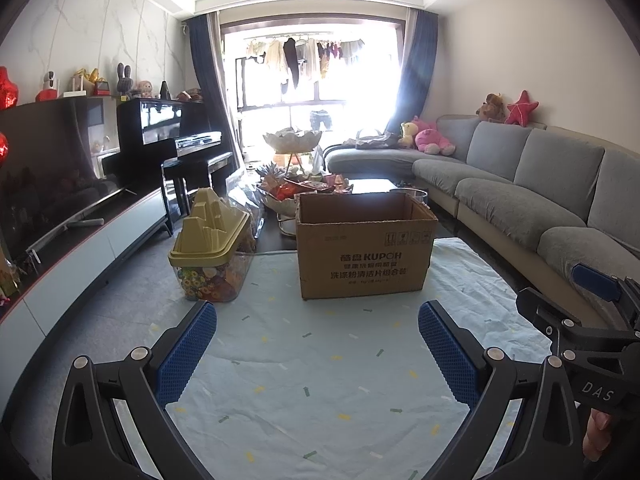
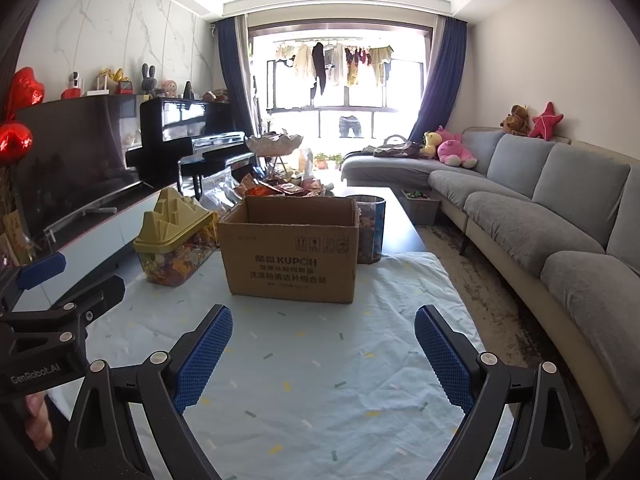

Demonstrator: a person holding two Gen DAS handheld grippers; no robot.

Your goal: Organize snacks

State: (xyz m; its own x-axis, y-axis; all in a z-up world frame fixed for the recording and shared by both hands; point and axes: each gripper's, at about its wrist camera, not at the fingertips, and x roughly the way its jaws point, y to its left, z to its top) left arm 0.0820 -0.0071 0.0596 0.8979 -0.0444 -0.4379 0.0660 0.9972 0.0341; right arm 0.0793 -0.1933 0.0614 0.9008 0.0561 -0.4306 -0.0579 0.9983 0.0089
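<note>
Both claws, left (image 1: 318, 344) and right (image 2: 323, 346), gape wide and empty above the table's near edge; the open cardboard box (image 2: 290, 254) stands straight ahead, mid-table, snacks (image 2: 280, 189) piled beyond.

L gripper (image 1: 318, 344) + R gripper (image 2: 323, 346): fingers apart

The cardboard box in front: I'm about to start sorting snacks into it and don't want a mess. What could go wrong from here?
1. The cardboard box stands on a loose, wrinkled cloth; a gripper dragging across it might shift the box.
2. The gold-lidded snack container sits at the cloth's left edge, so a nudge could tip it off.
3. The snack pile lies behind the box; reaching over may catch its raised flaps.
</note>
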